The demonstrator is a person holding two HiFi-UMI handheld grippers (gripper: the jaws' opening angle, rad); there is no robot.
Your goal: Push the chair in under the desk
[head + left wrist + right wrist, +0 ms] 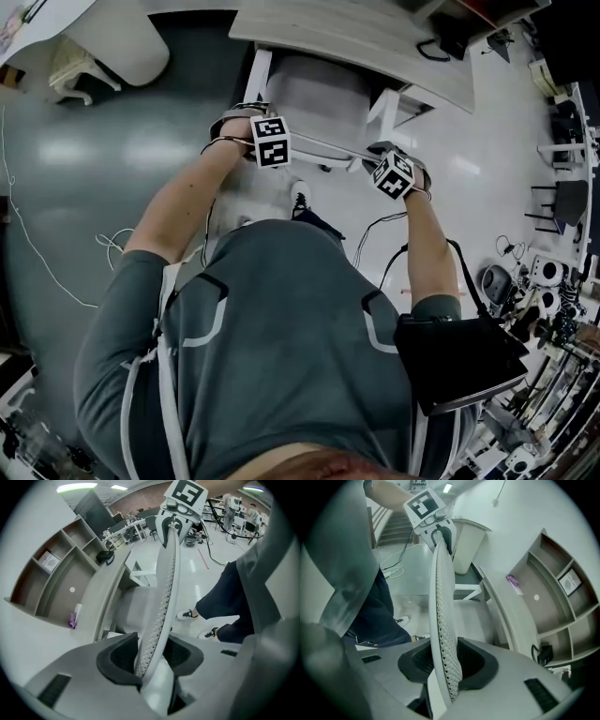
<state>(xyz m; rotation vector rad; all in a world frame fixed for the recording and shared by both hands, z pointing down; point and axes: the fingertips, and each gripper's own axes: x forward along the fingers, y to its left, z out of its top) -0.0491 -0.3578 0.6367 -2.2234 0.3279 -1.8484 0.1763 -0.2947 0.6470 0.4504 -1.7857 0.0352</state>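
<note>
The white chair's mesh backrest (319, 145) stands just before the pale desk (375, 37), with its seat (314, 98) partly under the desktop. My left gripper (246, 122) clamps the backrest's top edge at its left end, and my right gripper (382, 152) clamps it at the right end. In the left gripper view the backrest (166, 583) runs up from between the left gripper's (150, 656) dark pads, beside the desk (110, 588). In the right gripper view the backrest (440, 588) sits squeezed in the right gripper (447, 660), with the desk (506, 606) on the right.
A white bin (112, 37) stands left of the desk. Loose cables (112, 244) lie on the grey floor. Racks of equipment (553, 281) crowd the right side. Open wall shelves (51, 573) rise behind the desk. The person's shoes (190, 615) stand behind the chair.
</note>
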